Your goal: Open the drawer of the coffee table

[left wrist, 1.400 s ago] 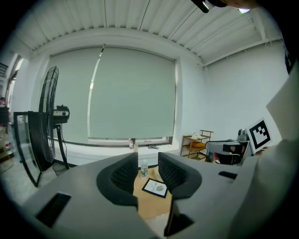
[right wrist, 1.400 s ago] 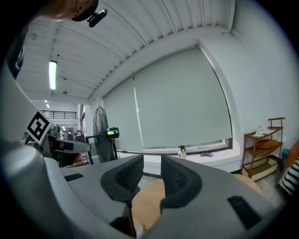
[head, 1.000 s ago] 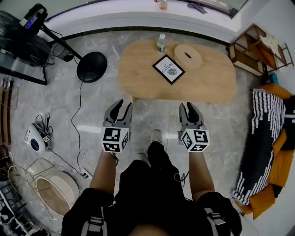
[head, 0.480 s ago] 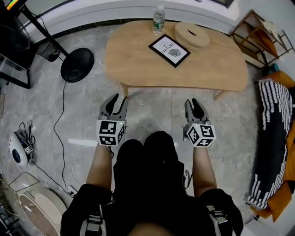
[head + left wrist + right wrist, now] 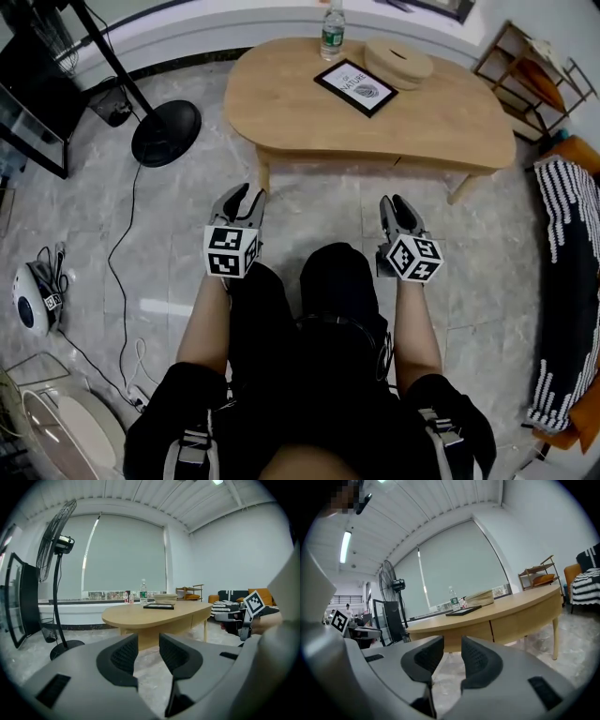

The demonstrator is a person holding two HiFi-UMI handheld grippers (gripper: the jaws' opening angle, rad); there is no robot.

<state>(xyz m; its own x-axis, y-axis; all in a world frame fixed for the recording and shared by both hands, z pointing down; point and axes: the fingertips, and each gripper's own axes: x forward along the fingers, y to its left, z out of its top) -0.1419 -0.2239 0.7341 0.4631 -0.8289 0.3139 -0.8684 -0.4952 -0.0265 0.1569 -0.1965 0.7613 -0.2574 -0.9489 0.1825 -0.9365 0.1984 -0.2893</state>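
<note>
Since a second ago I have sunk low, so the table's side now faces me. My left claw (image 5: 247, 195) stands apart, empty; my right claw (image 5: 394, 202) likewise, both short of the coffee table (image 5: 309, 103). Its drawer (image 5: 522, 620) sits flush and shut, ahead of my right claw, no handle visible

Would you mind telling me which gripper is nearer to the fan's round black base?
Left. The left gripper sits below-right of the fan base in the head view; the right gripper is much farther right.
</note>
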